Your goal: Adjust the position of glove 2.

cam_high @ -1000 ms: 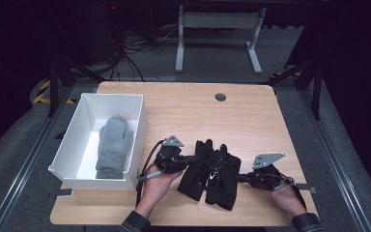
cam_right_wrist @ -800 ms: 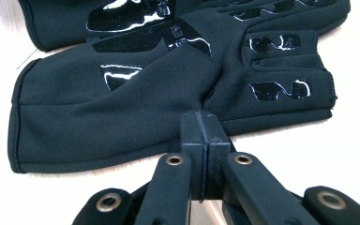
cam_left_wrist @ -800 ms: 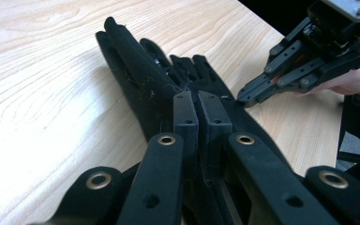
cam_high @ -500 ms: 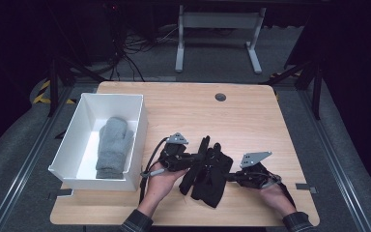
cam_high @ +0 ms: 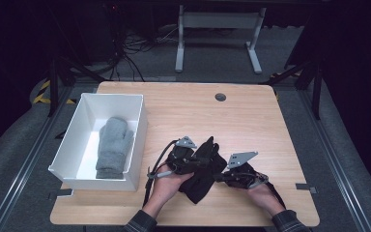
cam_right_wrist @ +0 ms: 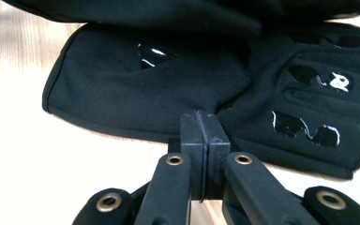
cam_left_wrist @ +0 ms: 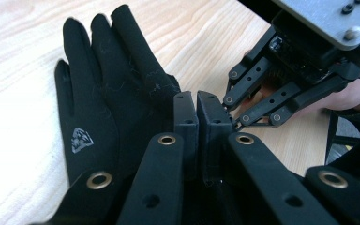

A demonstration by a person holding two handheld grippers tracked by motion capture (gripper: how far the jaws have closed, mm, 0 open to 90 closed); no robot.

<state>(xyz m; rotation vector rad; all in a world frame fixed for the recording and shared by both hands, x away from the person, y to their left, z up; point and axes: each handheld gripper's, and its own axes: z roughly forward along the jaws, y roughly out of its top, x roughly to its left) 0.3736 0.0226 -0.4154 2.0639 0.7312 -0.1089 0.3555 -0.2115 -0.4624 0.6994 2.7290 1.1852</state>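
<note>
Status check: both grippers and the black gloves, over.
Left gripper shut on black fabric gloves. Right gripper shut, at the gloves' edge; pinch unclear. White plastic bin with grey mitten alongside, nothing blocking.

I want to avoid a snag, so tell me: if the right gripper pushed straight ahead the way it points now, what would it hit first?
Most likely the black glove: in the right gripper view the right gripper's shut jaws point straight at its folded fabric, already at or touching its edge. Whether they pinch any cloth is unclear.
</note>
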